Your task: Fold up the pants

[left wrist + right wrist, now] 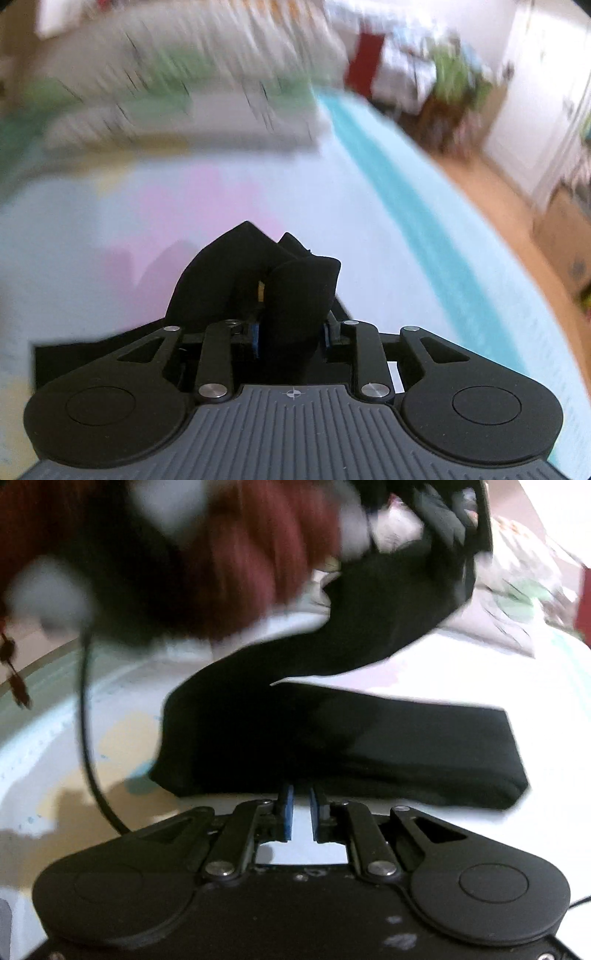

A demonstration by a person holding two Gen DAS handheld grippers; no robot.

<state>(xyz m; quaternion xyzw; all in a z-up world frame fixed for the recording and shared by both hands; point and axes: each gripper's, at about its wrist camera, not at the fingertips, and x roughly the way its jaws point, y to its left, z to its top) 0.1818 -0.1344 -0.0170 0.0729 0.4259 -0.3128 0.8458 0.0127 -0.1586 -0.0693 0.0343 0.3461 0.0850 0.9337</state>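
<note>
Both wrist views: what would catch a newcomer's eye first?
In the left wrist view, a bunch of the black pants is clamped in the left gripper over a pale bed sheet. In the right wrist view, the right gripper stands slightly open and empty before the folded pants, with a blurred red sleeve above.

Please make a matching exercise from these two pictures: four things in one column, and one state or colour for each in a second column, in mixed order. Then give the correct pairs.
Things:
1. left gripper
2. right gripper
3. black pants
4. bed cover stripe

States:
A. turquoise
B. jaws apart, nothing between them
C. clamped on bunched black cloth
D. partly flat on the bed, one end lifted

Pairs: 1-C, 2-B, 3-D, 4-A
</note>
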